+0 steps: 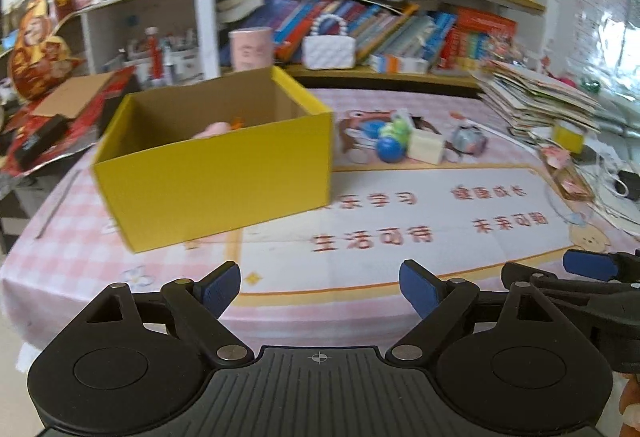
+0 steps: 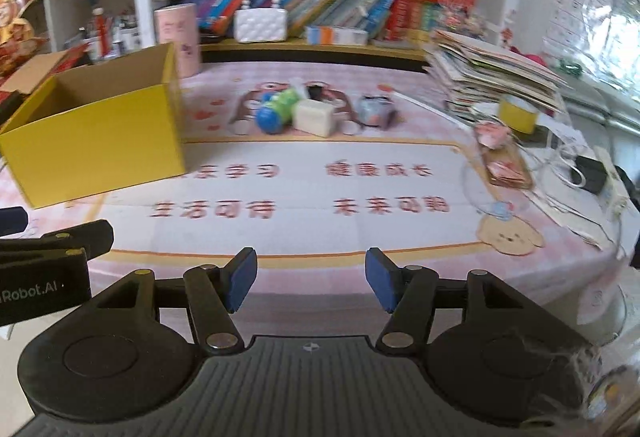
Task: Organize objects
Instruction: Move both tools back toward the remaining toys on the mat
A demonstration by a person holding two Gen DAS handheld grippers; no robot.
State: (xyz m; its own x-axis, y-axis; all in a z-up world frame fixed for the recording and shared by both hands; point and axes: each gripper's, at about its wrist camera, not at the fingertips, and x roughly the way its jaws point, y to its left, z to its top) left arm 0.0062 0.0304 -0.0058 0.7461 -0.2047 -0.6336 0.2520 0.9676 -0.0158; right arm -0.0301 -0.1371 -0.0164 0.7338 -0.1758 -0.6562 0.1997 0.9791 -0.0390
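Note:
An open yellow cardboard box (image 1: 216, 165) (image 2: 96, 145) stands on the left of the table, with something pink and orange (image 1: 218, 129) inside. Right of it lies a cluster of small things: a blue ball (image 1: 390, 149) (image 2: 269, 120), a green toy (image 1: 396, 129) (image 2: 286, 101), a cream block (image 1: 426, 147) (image 2: 314, 117) and a grey-blue toy (image 1: 468, 141) (image 2: 376, 111). My left gripper (image 1: 320, 287) hangs open over the table's near edge, nothing between its blue pads. My right gripper (image 2: 311, 283) is open beside it, also empty.
A pink checked cloth with a printed mat (image 2: 320, 189) covers the table. A tall stack of papers (image 2: 492, 77) and a yellow cup (image 2: 518, 113) stand at the right, with cables and a tray nearby. Bookshelves (image 1: 380, 25) run along the back. A pink canister (image 2: 178, 37) stands behind the box.

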